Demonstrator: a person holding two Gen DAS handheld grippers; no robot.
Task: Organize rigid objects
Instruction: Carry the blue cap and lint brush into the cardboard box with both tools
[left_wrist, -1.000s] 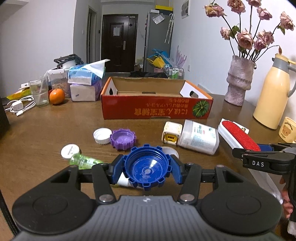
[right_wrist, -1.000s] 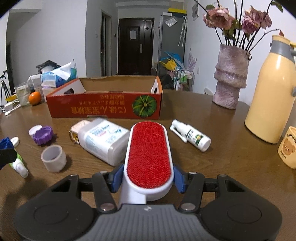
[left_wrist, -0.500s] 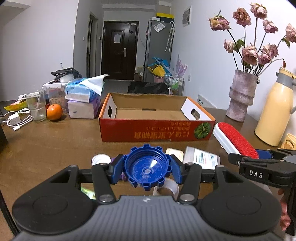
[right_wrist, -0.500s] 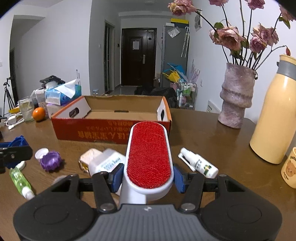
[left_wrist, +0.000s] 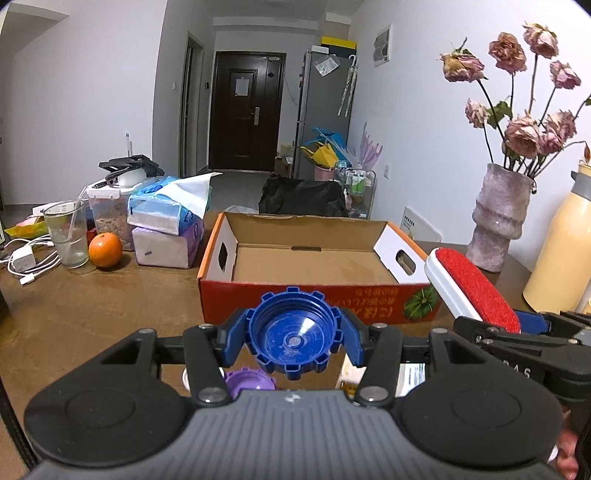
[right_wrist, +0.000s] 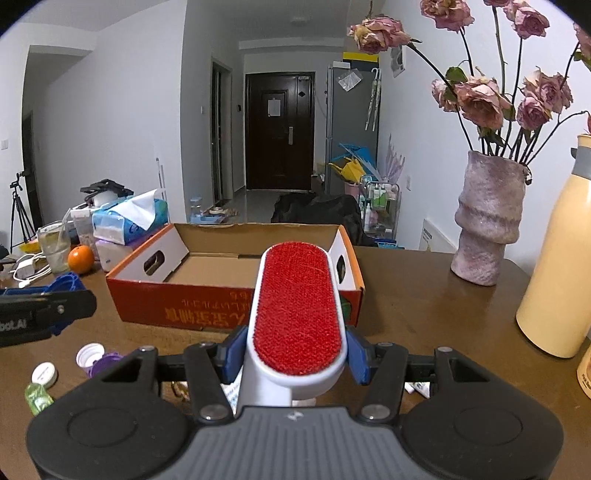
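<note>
Both grippers had risen! The left gripper (left_wrist: 294, 339) stayed clamped on the blue cap (left_wrist: 294, 334), the right gripper (right_wrist: 295, 350) on the red lint brush (right_wrist: 297, 310), both now nearer the cardboard box (left_wrist: 314, 258), over the table (right_wrist: 424, 314).

A brown counter (left_wrist: 92, 314) fills the lower left of the frame. At the left sit an orange (left_wrist: 105, 249), a glass cup (left_wrist: 67, 233) and tissue packs (left_wrist: 166, 214). At the right stand a vase (left_wrist: 498, 218) of dried roses (right_wrist: 480, 99) and a yellow jug (right_wrist: 554, 266). A dark door (left_wrist: 245, 110) is far back.
</note>
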